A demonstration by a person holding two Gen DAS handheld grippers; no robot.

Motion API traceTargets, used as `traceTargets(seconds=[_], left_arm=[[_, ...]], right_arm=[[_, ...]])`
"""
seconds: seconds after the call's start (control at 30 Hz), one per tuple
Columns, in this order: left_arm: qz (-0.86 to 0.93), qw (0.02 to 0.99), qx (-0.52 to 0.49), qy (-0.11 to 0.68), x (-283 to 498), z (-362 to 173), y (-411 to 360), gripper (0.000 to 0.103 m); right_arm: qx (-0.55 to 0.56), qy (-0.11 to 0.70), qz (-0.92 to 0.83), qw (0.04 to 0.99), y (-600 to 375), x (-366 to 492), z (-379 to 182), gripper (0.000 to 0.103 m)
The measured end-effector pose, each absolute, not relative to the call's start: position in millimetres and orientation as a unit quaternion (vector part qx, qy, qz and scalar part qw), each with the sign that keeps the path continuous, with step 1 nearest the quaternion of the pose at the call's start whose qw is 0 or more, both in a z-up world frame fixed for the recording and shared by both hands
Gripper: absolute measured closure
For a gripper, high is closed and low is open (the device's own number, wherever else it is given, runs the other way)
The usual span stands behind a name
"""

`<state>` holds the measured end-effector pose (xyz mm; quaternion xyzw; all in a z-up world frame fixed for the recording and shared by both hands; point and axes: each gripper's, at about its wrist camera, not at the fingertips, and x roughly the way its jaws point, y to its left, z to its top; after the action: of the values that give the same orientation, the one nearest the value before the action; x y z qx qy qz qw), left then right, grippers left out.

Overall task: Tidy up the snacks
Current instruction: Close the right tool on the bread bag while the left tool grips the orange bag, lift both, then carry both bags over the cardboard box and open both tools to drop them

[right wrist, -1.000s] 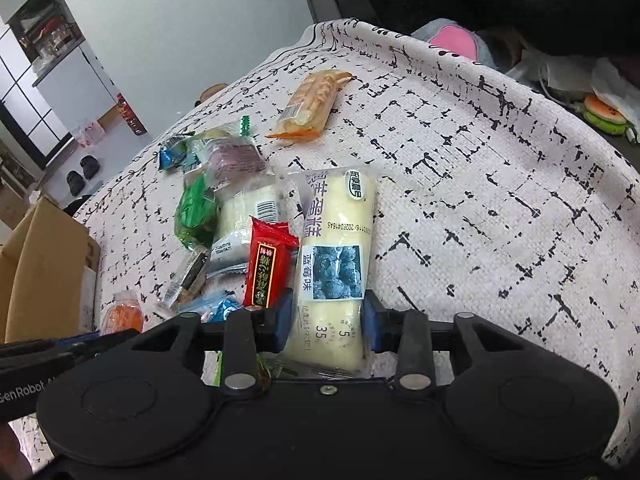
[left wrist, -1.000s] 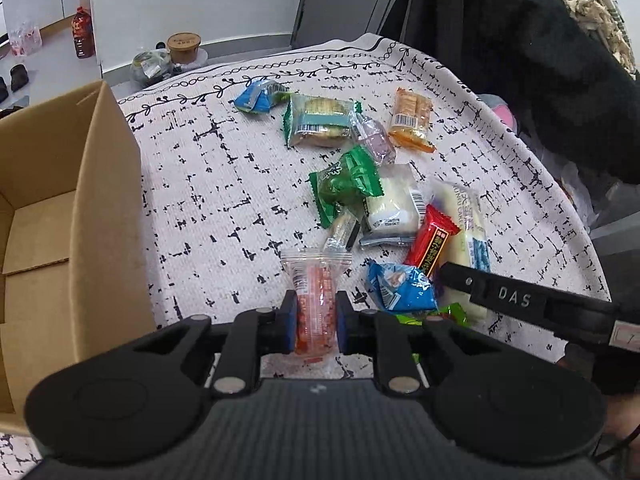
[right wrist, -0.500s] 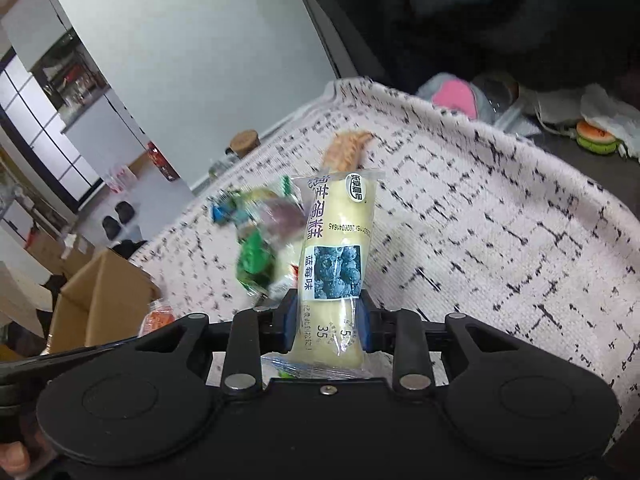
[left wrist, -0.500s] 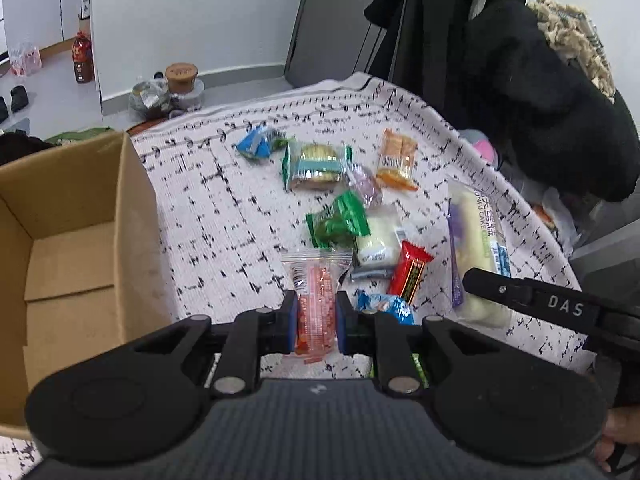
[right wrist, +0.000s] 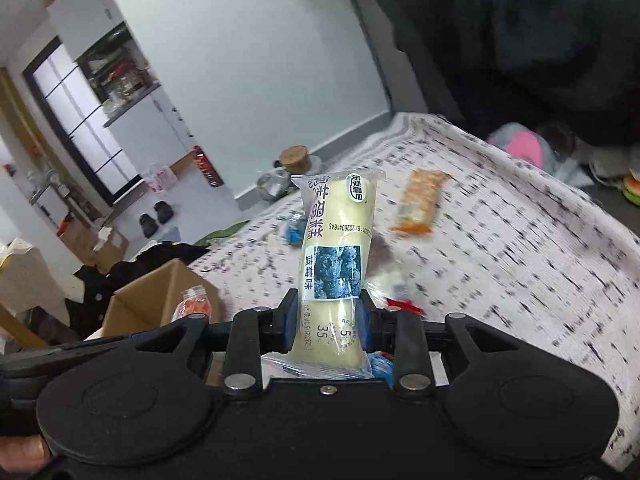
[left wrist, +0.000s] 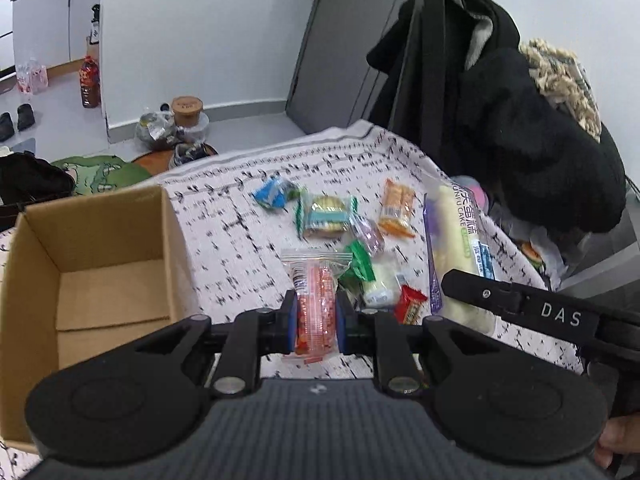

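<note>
My left gripper [left wrist: 316,326] is shut on a clear packet of orange snack [left wrist: 314,300] and holds it above the table, just right of the open cardboard box [left wrist: 104,280]. My right gripper [right wrist: 328,330] is shut on a long pale cake packet with a blueberry picture [right wrist: 336,256], lifted upright above the table. That packet also shows in the left wrist view [left wrist: 456,240], with the right gripper's arm [left wrist: 540,312] below it. Several loose snack packets [left wrist: 328,220] lie on the patterned tablecloth [left wrist: 240,248]. The box [right wrist: 160,296] appears low left in the right wrist view.
An orange cracker packet [right wrist: 418,204] lies far on the table. Black coats [left wrist: 500,120] hang behind the table's right side. A pink item [right wrist: 520,148] and clutter sit beyond the right edge. Bags, shoes and jars stand on the floor [left wrist: 180,124] past the table.
Both grippers have risen from the table with their packets. The cake packet left the cloth and now stands upright in the air. The box has come closer into the left view.
</note>
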<state>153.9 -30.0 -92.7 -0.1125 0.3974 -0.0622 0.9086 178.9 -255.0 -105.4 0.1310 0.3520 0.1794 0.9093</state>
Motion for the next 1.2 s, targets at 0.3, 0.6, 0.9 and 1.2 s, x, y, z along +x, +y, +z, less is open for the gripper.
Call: traceTargets(seconds=[0.3, 0.6, 0.9, 1.2], left_arm=[[-0.03, 0.915, -0.136, 0.38, 149, -82, 14, 0.085], [-0.002, 0.918, -0.151, 0.368, 143, -77, 59, 0.085], [0.027, 0.911, -0.176, 0.372, 144, -90, 102, 0.085], [0.038, 0.904, -0.196, 0.378, 140, -107, 121, 0.085]], right_arm=[[0.117, 0.348, 0.224, 0.903, -218, 186, -96, 0.074], [0.102, 0.354, 0.259, 0.893, -175, 190, -96, 0.074], [0.09, 0.365, 0.29, 0.88, -134, 194, -97, 0.074], [0.085, 0.379, 0.311, 0.867, -101, 198, -104, 0.074]])
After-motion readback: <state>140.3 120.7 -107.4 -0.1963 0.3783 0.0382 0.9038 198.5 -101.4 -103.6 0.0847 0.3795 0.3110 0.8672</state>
